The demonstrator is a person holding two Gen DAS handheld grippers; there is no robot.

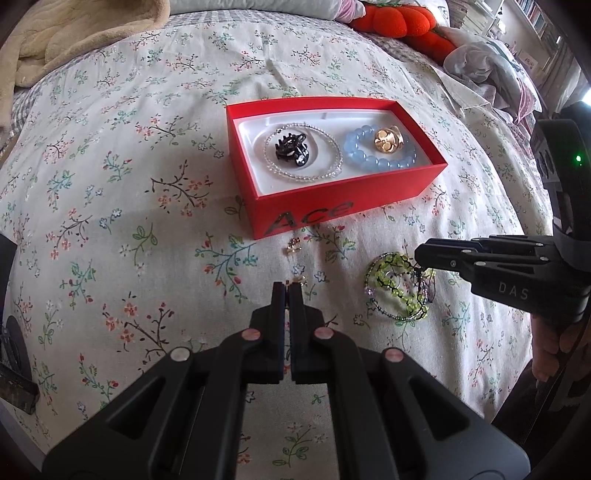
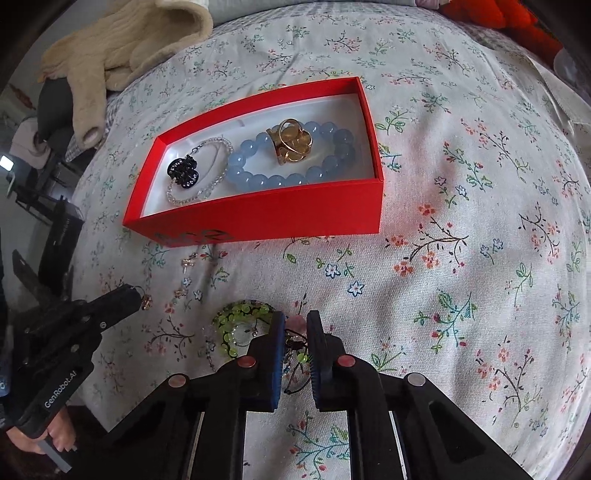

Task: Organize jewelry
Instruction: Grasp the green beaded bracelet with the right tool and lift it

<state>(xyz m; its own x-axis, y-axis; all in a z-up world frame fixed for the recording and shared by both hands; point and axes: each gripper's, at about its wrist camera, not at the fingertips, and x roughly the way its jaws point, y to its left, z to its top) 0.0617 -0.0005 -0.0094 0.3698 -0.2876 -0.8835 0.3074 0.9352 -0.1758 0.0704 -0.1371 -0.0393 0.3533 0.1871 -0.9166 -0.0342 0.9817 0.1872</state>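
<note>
A red box (image 1: 332, 199) (image 2: 258, 218) on the floral bedspread holds a clear bead bracelet (image 1: 332, 147), a black hair claw (image 1: 291, 147) (image 2: 183, 171), a blue bead bracelet (image 1: 354, 151) (image 2: 258, 177) and a gold ornament (image 1: 388, 138) (image 2: 291, 142). My left gripper (image 1: 287, 285) (image 2: 142, 297) is shut on a small gold earring (image 2: 147, 301) (image 1: 299, 280). Two more small earrings (image 1: 293, 245) (image 2: 188, 262) lie before the box. My right gripper (image 2: 295, 321) (image 1: 419, 258) is narrowly open around the cords of a green bead bracelet (image 1: 399, 288) (image 2: 236, 321).
A cream blanket (image 1: 55, 40) (image 2: 122, 48) lies at the back left. An orange plush (image 1: 402, 22) and crumpled cloth (image 1: 487, 70) sit at the back right. The bed edge runs along the left, with dark furniture (image 2: 55, 236) beyond it.
</note>
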